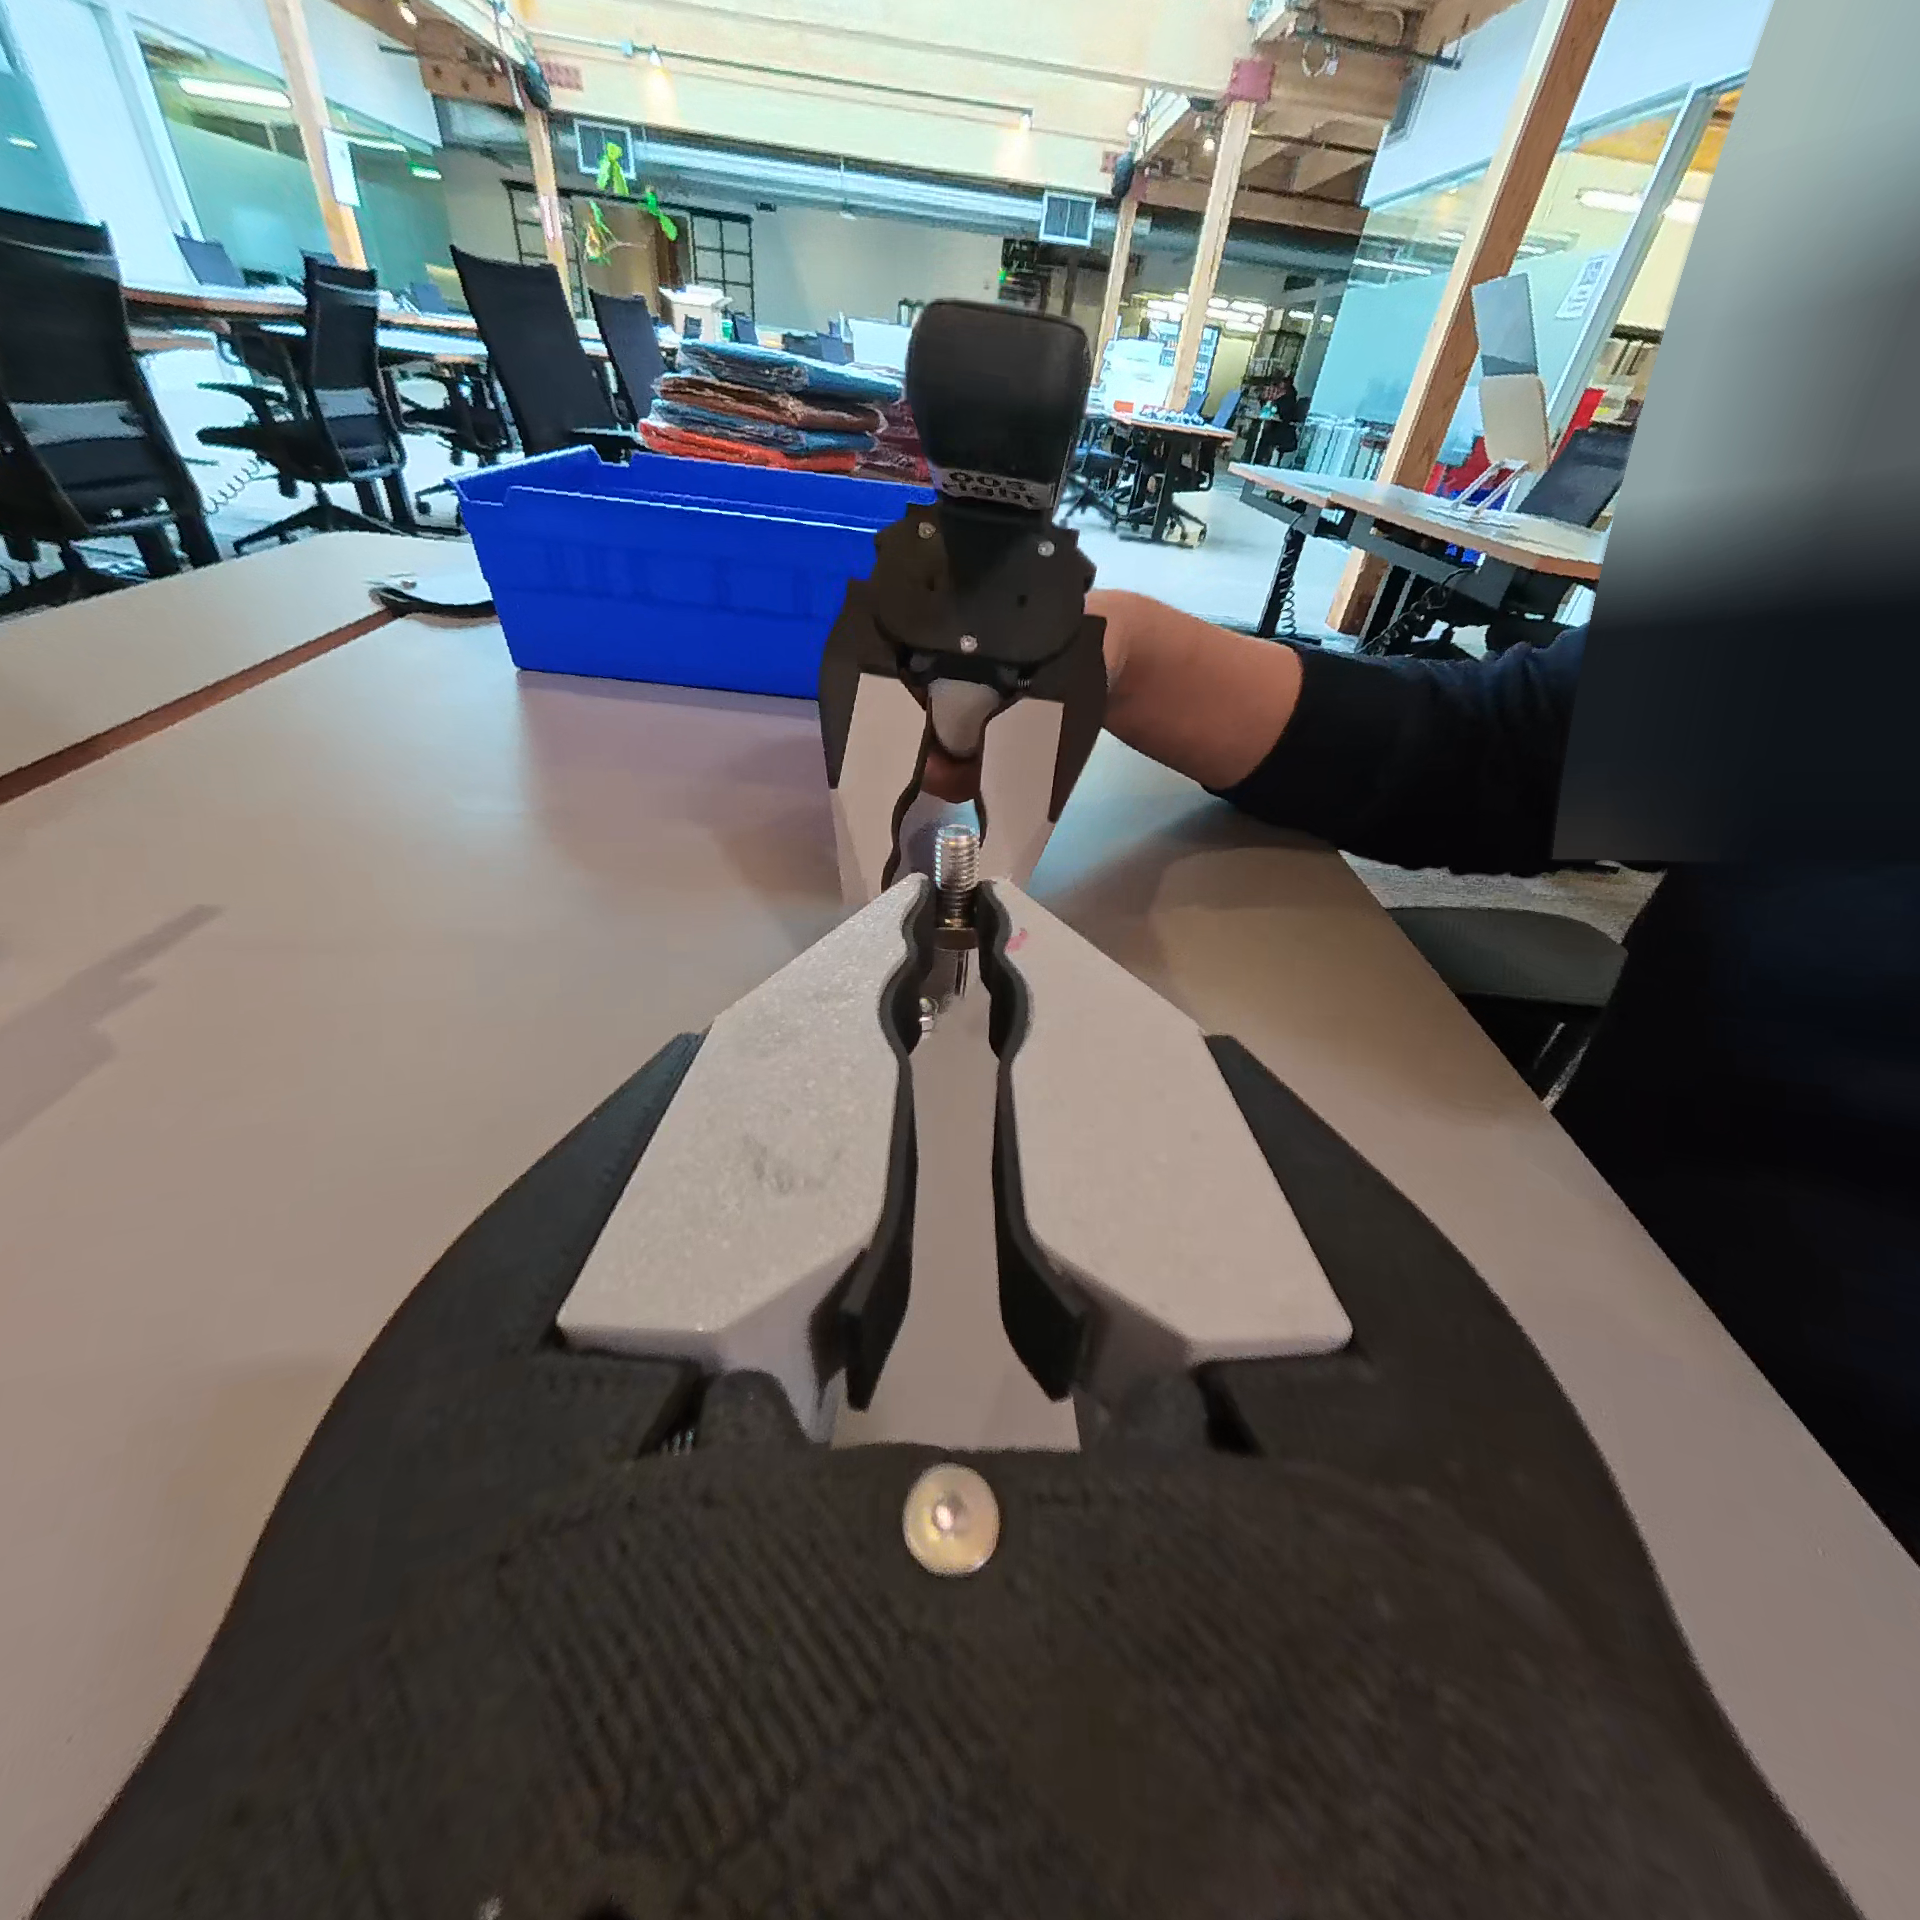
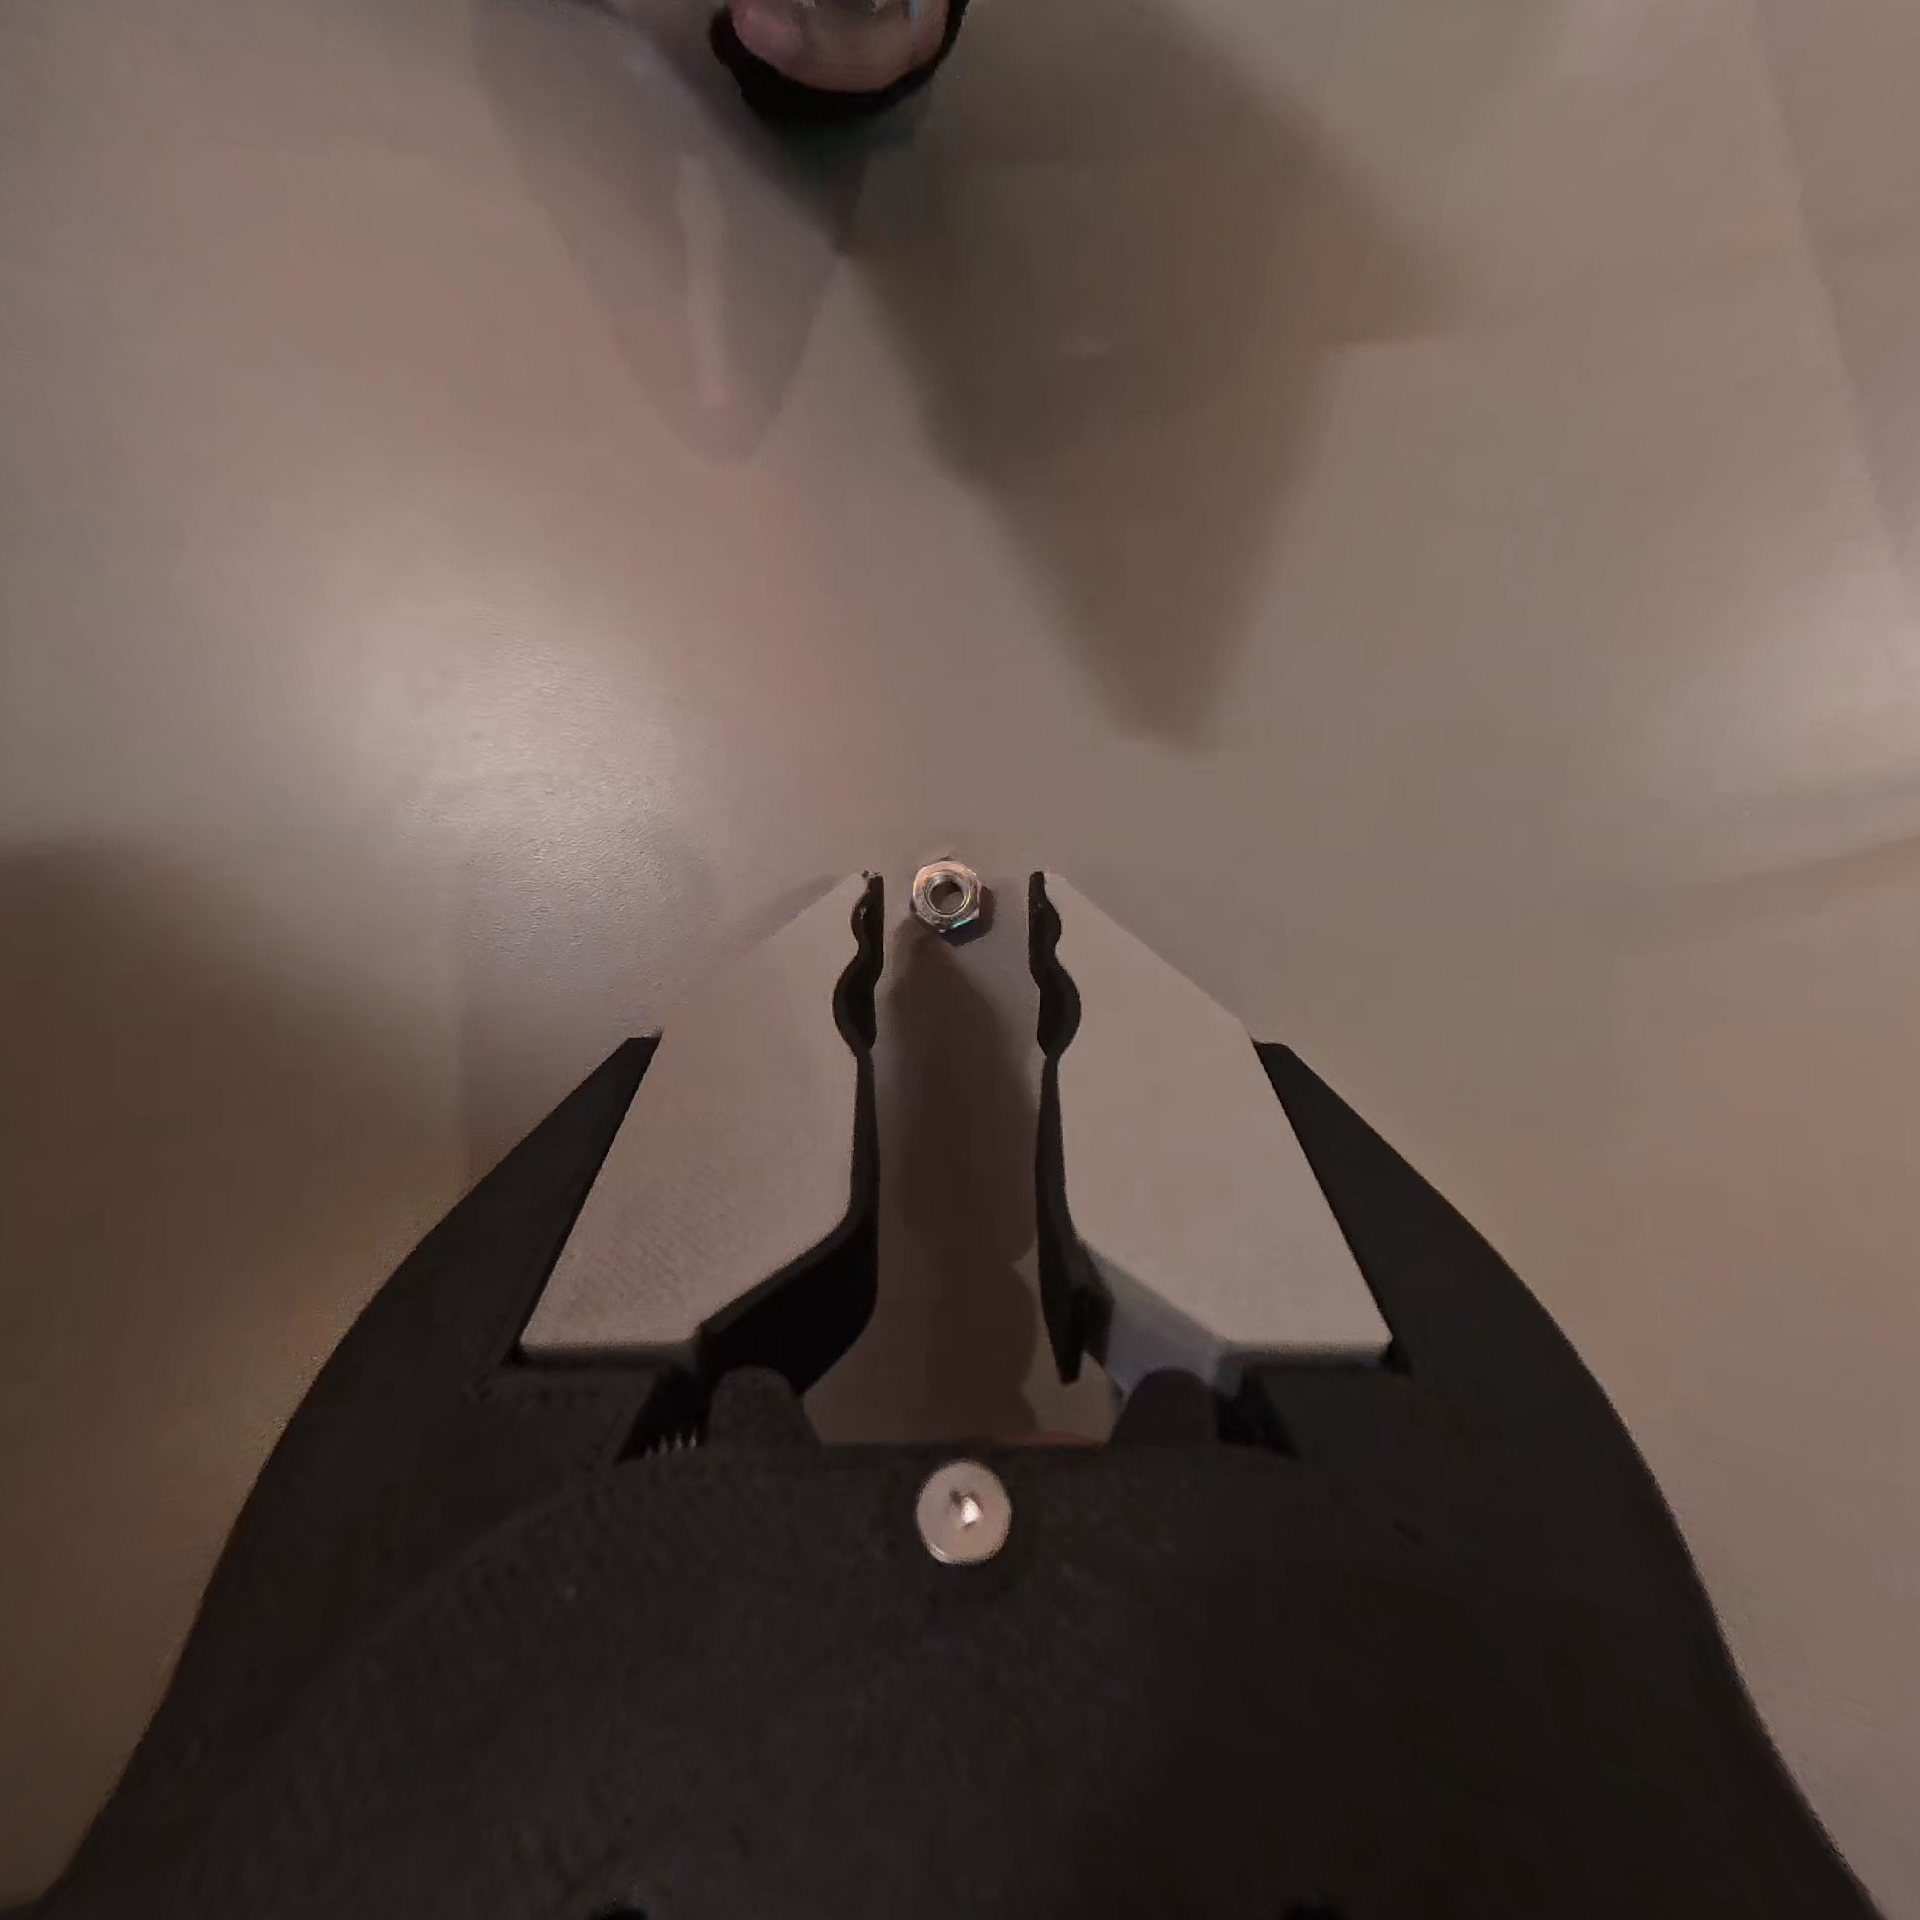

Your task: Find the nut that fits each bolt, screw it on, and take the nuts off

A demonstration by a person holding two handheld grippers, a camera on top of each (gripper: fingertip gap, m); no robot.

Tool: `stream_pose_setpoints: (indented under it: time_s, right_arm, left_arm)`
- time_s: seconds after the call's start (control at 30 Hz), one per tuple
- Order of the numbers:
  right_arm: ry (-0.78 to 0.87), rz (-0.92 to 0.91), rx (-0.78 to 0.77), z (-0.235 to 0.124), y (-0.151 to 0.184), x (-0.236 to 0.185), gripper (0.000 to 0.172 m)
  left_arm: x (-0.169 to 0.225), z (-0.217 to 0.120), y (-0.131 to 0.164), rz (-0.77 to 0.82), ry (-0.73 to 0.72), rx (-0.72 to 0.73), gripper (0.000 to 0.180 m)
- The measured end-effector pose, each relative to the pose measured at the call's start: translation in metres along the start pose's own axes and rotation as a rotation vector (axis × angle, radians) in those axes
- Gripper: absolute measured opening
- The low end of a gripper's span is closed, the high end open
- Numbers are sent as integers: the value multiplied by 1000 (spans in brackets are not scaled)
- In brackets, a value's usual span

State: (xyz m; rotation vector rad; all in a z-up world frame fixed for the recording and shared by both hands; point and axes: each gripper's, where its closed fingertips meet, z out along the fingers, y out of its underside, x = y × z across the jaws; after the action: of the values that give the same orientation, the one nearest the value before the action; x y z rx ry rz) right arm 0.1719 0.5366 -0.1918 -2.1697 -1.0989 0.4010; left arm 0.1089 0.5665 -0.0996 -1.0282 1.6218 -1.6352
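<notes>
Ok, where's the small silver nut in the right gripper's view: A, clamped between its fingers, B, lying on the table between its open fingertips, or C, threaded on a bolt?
B: the nut lies flat on the table, gaps showing between it and each finger of the right gripper.

I see a big blue box (image 1: 665, 571) on the table (image 1: 312, 935). Folded cloths (image 1: 769, 405) sit piled behind it. Black chairs (image 1: 343, 384) stand by the desks on my left.
</notes>
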Motion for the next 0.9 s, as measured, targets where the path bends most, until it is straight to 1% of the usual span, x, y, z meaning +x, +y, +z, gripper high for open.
stream_pose_setpoints:
  time_s: [0.17, 0.2, 0.27, 0.47, 0.57, 0.7, 0.8, 0.9]
  right_arm:
    - [3, -20, -36, 7, 4, -2, 22]
    - [1, -26, -46, 9, 5, -3, 20]
    - [-5, -33, -32, 11, 2, -4, 11]
    - [48, -51, -34, 9, -1, 3, 11]
    - [37, -14, 70, -8, -23, 3, 11]
    - [16, -2, 184, -43, -66, -1, 11]
    - [-30, -26, 212, -60, -99, -13, 11]
    - [-58, -53, 186, -63, -120, -20, 11]
  left_arm:
    - [-3, -1, 1, -1, -15, -5, 5]
    - [-3, -1, 0, -5, -17, 0, 5]
    - [-4, -2, 0, -13, -20, 5, 5]
    - [-4, -1, 0, -13, -22, -1, 5]
    - [-1, 2, 0, -4, -14, -3, 5]
    - [5, 7, 0, 7, -6, -2, 5]
    - [11, 13, 1, 22, 4, -8, 6]
    - [14, 15, 0, 28, 3, -3, 5]
